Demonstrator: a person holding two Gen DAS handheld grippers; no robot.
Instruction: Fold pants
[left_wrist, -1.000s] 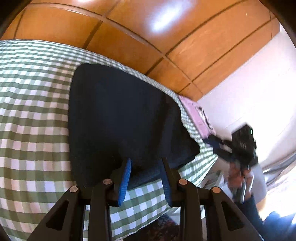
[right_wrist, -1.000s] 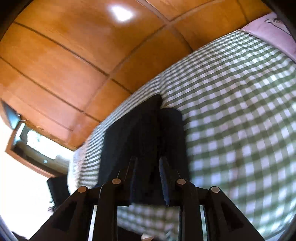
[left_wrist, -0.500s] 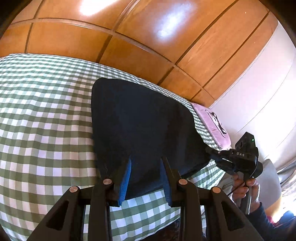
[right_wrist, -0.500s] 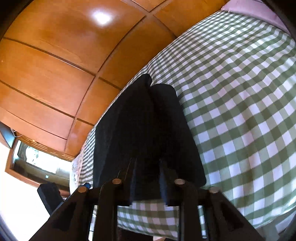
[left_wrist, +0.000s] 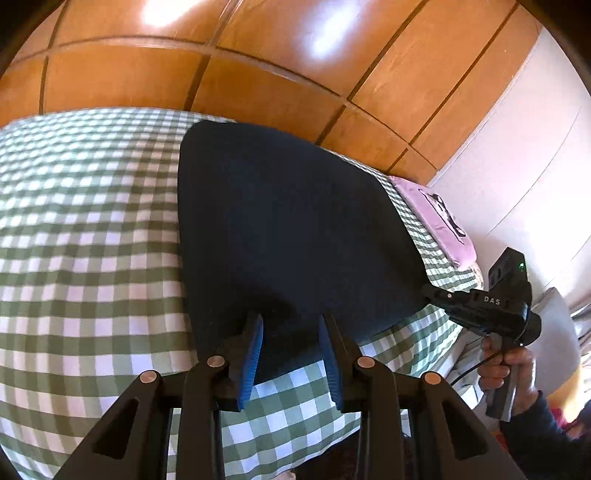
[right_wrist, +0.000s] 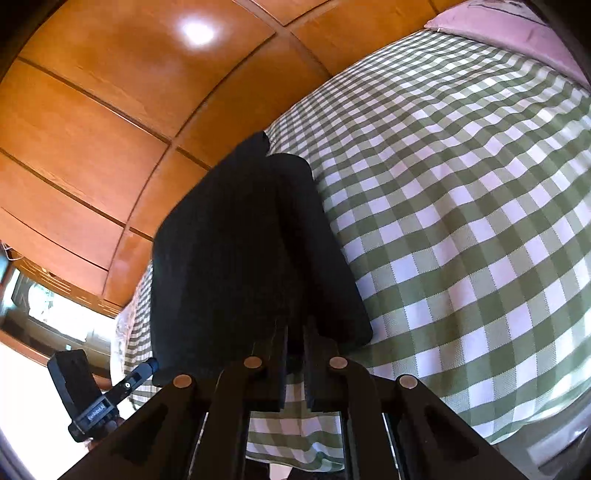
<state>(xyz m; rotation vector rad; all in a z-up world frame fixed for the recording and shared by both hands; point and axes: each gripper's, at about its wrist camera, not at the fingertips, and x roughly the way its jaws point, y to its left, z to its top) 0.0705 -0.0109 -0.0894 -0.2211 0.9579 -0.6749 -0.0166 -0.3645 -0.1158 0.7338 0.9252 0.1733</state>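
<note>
The dark navy pants (left_wrist: 288, 236) lie folded on the green-and-white checked bed (left_wrist: 85, 236). My left gripper (left_wrist: 290, 328) is open, its blue pads on either side of the pants' near edge, which lies between them. In the right wrist view the pants (right_wrist: 236, 258) show a layer lying along their right side. My right gripper (right_wrist: 295, 332) is closed down on the near edge of the pants. The right gripper also shows in the left wrist view (left_wrist: 476, 299) at the pants' right corner.
Wooden wardrobe panels (left_wrist: 258, 74) rise behind the bed. A pink pillow (left_wrist: 436, 218) lies at the bed's right end by a white wall. The bed's near edge drops off just below both grippers. The left gripper's body (right_wrist: 88, 398) shows at the lower left of the right wrist view.
Both cameras have tilted and drawn closer to the bed's near edge. The right gripper has come in to the pants' corner and its jaws have narrowed on the cloth.
</note>
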